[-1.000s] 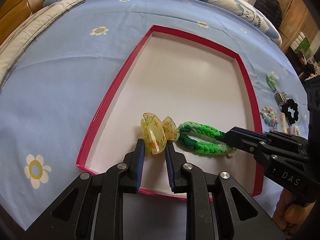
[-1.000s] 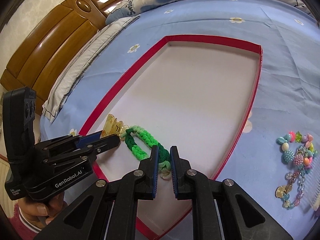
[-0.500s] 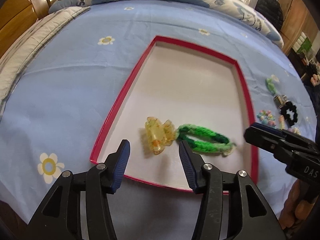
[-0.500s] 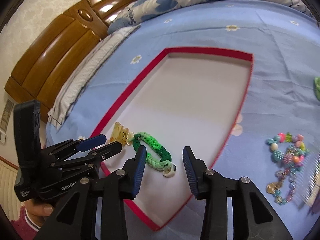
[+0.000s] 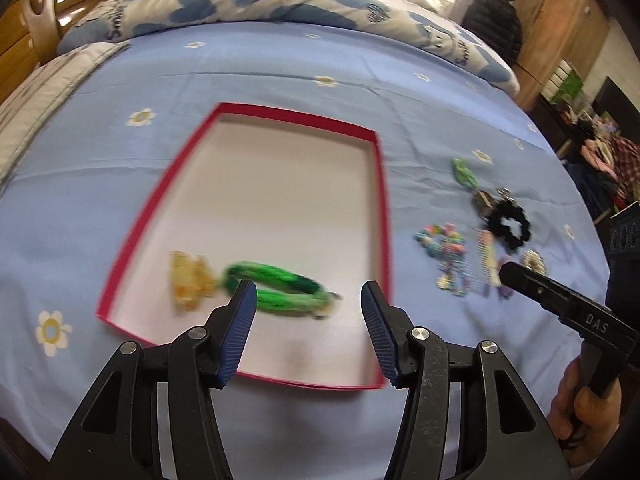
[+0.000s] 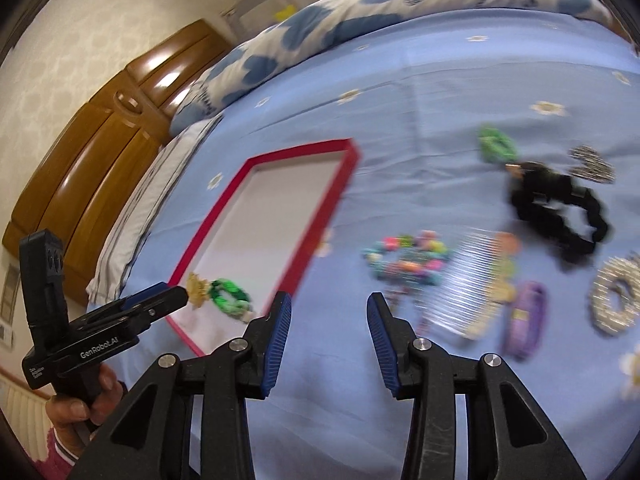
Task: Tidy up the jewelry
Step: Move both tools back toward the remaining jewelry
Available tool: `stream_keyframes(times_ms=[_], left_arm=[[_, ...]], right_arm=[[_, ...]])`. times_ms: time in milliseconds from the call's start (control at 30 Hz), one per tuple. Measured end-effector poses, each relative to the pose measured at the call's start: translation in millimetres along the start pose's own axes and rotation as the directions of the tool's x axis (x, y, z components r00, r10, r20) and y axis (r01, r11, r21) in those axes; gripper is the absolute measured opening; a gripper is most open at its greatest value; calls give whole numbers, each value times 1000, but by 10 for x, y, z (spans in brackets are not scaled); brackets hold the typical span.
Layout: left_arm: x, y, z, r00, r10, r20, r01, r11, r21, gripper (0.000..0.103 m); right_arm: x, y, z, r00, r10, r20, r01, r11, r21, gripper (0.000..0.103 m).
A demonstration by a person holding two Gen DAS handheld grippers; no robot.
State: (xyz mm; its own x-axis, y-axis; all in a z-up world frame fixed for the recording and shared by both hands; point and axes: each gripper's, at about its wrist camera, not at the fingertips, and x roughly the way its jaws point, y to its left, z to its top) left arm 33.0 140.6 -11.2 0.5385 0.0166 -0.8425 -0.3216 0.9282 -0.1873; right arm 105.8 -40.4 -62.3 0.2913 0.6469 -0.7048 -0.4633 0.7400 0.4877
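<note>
Both claws empty, jaws just opened: your left gripper (image 5: 308, 330) hangs above the near edge of the tray (image 5: 383, 216), where the yellow clip (image 5: 188, 282) and green braid (image 5: 280, 292) lie. Your right gripper (image 6: 329, 342) sits right of the tray, nearer the loose pile. The bead bracelet (image 6: 408, 258) lies just ahead of it, comb (image 6: 476, 284) slightly right, long axis slanting away, so right hand probably takes the next pick.

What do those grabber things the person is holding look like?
Each hand-held gripper is black plastic with two fingers, ribbed blue pads and silver screws. The left hand-held gripper has white "GenRobot.AI" lettering on its side, seen from the right wrist view, and a tall black block on top. The right hand-held gripper shows "DAS" on its side. A pink striped sleeve cuff sits below the hand holding the left one.
</note>
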Motion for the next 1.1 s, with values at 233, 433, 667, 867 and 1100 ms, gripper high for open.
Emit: stream_keyframes(times_ms=[233,433,667,867,1100], left_arm=[[44,-415,-57,998,-55,-20,56,996,64,53],[111,-759,-82,994,-102,-45,106,989,103,53],[204,-1108,-111,987,-139,-78,150,977,150,53],[349,-1318,-100,978,-172,-115,189,969,158,53],[587,-1461,-56,957,-237,-169,258,959,118,53]], right_arm=[[-398,-491,-138,996,-80,48,76,994,72,46],[-646,-871,-257,987,-142,71,131,981,145,46],[-846,-1209,-366,974,-210,88,189,961,202,46],[-888,-1428,-385,967,-239,85,214,949,231,46],[-804,-1586,-336,972,-229,56,209,947,244,46]])
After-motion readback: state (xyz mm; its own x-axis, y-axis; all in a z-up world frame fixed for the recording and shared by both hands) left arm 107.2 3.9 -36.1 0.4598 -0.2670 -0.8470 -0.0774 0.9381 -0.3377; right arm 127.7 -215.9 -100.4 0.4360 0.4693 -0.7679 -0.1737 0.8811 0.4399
